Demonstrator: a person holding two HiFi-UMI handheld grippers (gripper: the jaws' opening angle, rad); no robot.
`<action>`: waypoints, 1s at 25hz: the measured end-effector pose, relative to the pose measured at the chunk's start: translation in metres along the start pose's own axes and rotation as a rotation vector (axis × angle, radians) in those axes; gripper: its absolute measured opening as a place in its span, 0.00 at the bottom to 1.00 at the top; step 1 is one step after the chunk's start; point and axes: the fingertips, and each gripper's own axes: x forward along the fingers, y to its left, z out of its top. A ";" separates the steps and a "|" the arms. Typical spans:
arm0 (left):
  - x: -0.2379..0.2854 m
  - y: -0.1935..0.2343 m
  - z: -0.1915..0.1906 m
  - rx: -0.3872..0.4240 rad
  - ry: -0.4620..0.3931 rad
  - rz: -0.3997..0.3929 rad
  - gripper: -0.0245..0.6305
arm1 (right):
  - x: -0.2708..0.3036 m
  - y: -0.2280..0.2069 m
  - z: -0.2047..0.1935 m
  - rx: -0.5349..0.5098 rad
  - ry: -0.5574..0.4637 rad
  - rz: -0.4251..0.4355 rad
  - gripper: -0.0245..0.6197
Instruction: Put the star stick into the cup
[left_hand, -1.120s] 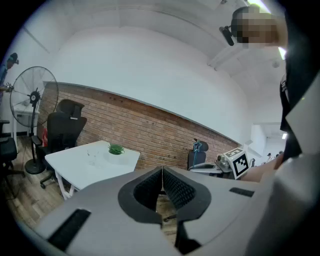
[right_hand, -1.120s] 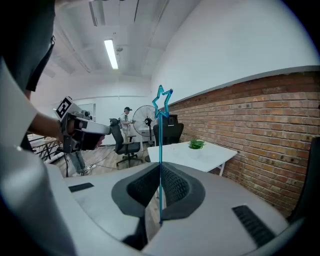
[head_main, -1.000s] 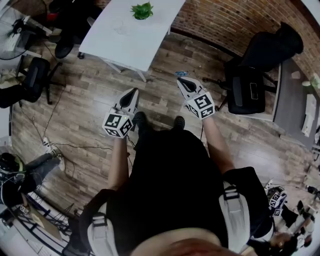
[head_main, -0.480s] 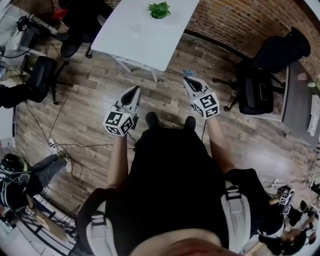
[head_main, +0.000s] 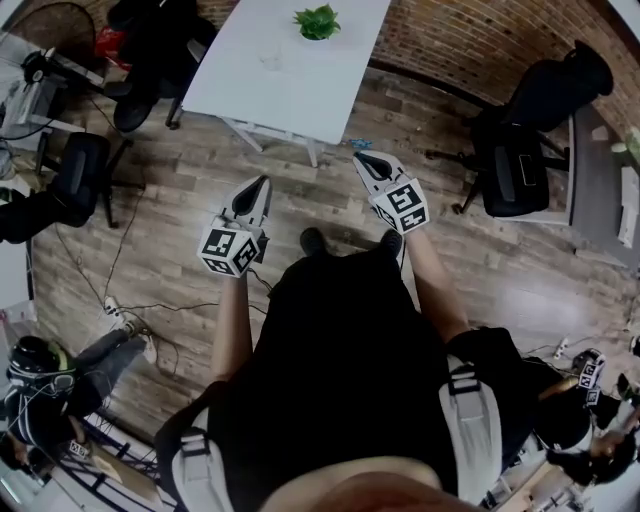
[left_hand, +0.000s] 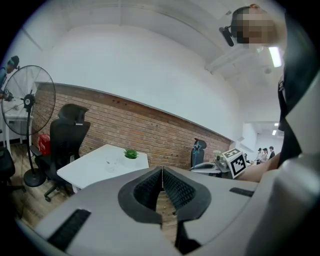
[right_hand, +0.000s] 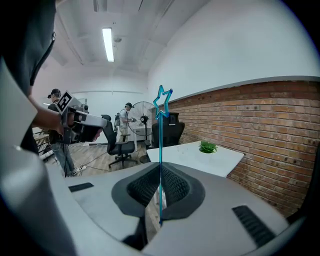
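My right gripper (head_main: 360, 157) (right_hand: 160, 182) is shut on a thin blue star stick (right_hand: 161, 150), which stands upright between the jaws with its star on top. In the head view only a bit of the star stick (head_main: 353, 145) shows, just past the jaw tips. My left gripper (head_main: 262, 184) (left_hand: 162, 172) is shut with nothing in it. Both are held over the wooden floor, short of a white table (head_main: 300, 90) (left_hand: 90, 167). On that table stands a faint clear cup (left_hand: 111, 162) (head_main: 270, 57), well ahead of both grippers.
A small green plant (head_main: 317, 20) (right_hand: 207, 146) sits at the table's far end. Black office chairs (head_main: 520, 170) (head_main: 75, 170) stand to the right and left, and cables (head_main: 130, 300) lie on the floor. A standing fan (left_hand: 25, 100) is at the far left, and a brick wall lies behind the table.
The person has stepped and turned a little, so the table has slid rightward in the head view. Both grippers stay shut, and the star stick is still in the right one.
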 end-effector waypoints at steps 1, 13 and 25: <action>-0.001 0.002 0.000 0.000 -0.001 -0.004 0.07 | 0.002 0.002 0.000 -0.005 0.004 0.000 0.04; -0.030 0.029 -0.005 -0.011 -0.018 -0.004 0.07 | 0.022 0.026 0.010 -0.024 0.008 -0.018 0.04; -0.059 0.050 -0.009 -0.042 -0.049 0.037 0.07 | 0.039 0.055 0.014 -0.044 0.026 0.015 0.04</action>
